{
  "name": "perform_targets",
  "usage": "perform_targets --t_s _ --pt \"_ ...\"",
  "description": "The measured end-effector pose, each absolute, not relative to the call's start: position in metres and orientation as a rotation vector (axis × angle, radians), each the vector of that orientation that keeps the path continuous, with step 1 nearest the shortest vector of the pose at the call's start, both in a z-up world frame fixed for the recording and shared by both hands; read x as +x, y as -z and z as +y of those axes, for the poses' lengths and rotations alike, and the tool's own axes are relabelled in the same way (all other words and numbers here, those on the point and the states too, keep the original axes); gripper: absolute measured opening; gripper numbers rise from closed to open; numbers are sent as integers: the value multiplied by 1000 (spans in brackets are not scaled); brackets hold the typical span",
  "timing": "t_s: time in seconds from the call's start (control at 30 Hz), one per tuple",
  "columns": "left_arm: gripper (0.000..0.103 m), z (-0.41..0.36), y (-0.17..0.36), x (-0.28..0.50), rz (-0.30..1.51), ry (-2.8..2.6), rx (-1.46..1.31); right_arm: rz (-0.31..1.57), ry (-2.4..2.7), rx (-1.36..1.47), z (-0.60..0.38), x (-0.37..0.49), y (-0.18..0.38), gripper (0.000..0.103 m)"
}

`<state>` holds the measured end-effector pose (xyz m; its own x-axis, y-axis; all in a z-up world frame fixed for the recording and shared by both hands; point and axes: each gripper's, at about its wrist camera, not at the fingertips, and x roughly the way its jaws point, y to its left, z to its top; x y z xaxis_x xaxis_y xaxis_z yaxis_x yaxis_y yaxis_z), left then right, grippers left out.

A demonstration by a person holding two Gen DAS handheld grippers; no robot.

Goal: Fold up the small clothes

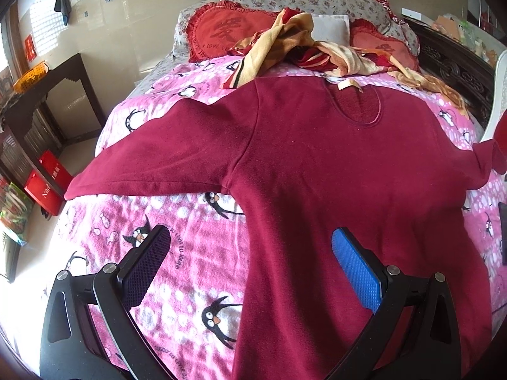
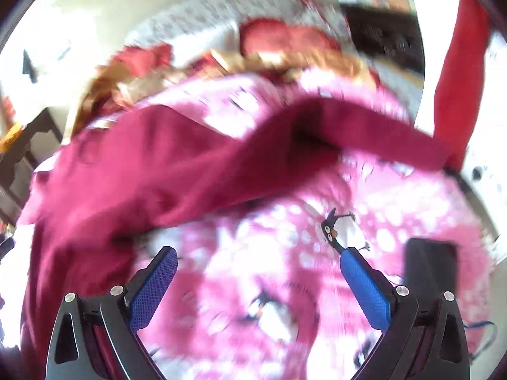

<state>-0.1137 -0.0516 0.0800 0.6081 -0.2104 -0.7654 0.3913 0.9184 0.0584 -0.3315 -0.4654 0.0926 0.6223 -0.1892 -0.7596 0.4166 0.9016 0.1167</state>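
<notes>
A dark red long-sleeved top [image 1: 317, 158] lies flat on the pink penguin blanket [image 1: 177, 221], neckline toward the pillows and sleeves spread out. My left gripper [image 1: 253, 253] hovers open over the top's lower left side, nothing between its fingers. The right wrist view is motion-blurred. There the top [image 2: 142, 174] fills the left, and its right sleeve [image 2: 364, 126] arches up off the blanket [image 2: 285, 253]. My right gripper [image 2: 256, 269] is open above bare blanket, to the right of the top's body and below the sleeve.
A crumpled yellow and red cloth [image 1: 301, 44] and red heart cushions [image 1: 221, 28] lie near the headboard. A dark flat object [image 2: 431, 269] rests on the blanket at the right. Dark wooden furniture [image 1: 47, 101] and red bags [image 1: 47, 177] stand left of the bed.
</notes>
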Motion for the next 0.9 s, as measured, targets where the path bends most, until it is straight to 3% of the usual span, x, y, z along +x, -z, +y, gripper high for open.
perform_targets --t_s 0.13,0.4,0.9 --pt "102 -55 -85 -121 844 374 229 741 314 224 -420 -366 -143 103" --pt "102 -53 -97 -134 832 387 223 734 199 219 -341 -376 -200 103" --pt "102 -39 -106 -127 843 358 193 768 163 297 -270 -274 -186 103"
